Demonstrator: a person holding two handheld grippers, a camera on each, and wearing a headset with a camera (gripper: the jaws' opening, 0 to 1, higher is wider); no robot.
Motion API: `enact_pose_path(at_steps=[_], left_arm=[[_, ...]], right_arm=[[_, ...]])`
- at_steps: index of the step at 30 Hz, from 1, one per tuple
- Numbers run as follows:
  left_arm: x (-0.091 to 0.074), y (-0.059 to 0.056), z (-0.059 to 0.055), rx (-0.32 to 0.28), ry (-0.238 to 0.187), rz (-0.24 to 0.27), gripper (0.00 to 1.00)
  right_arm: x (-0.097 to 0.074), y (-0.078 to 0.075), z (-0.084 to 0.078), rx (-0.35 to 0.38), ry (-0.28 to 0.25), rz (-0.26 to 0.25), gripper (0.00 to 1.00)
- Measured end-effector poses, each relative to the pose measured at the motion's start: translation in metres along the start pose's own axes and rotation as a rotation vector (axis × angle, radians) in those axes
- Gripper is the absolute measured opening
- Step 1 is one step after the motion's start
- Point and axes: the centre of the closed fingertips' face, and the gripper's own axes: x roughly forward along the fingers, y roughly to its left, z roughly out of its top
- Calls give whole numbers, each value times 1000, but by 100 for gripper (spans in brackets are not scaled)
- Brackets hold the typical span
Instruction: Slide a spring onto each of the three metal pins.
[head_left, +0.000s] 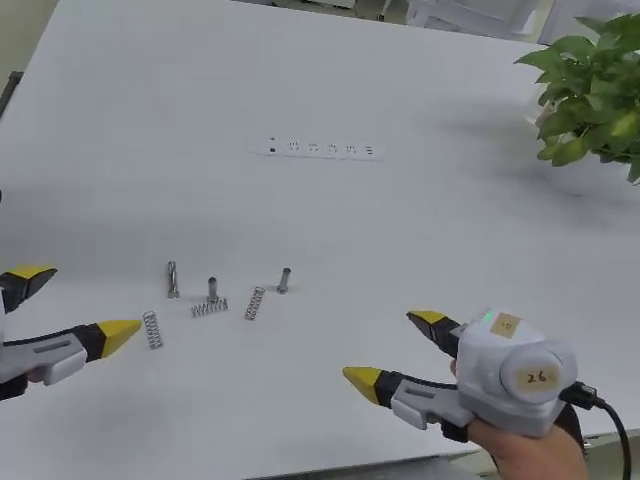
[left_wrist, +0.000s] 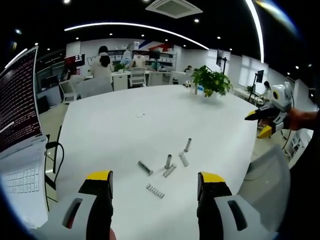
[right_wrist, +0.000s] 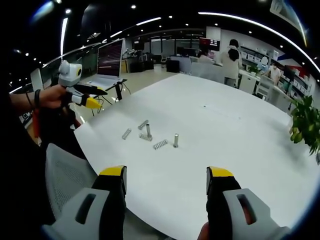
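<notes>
Three short metal pins stand or lie near the table's front left: one lying (head_left: 172, 280), one upright (head_left: 212, 289), one upright (head_left: 284, 280). Three loose springs lie beside them, at the left (head_left: 152, 329), in the middle (head_left: 209, 307) and at the right (head_left: 255, 302). My left gripper (head_left: 75, 303) is open at the left edge, level with the left spring. My right gripper (head_left: 395, 348) is open at the front right, well short of the parts. In the left gripper view the pins (left_wrist: 168, 161) and springs (left_wrist: 155, 190) lie ahead of the open left gripper (left_wrist: 155, 180).
A white power strip (head_left: 320, 149) lies flat at mid table. A potted plant (head_left: 595, 90) stands at the far right. A laptop (left_wrist: 20, 135) sits off the table's left side. A grey chair back (right_wrist: 70, 175) is near the table's front edge.
</notes>
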Motion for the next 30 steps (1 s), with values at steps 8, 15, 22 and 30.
enact_pose_path(at_steps=[8,15,22,30], left_arm=[[17,9,2,5,13,-6,61],[33,16,1,6,23,-15,59],[51,24,-3,-10,20,-15,56],[74,25,-9,-30,35,-20,51]], right_arm=[[3,1,-4,1,19,-7,63],[5,1,-3,7,21,-8,63],[6,3,-4,7,27,-8,62],[4,2,-6,10,34,-13,62]])
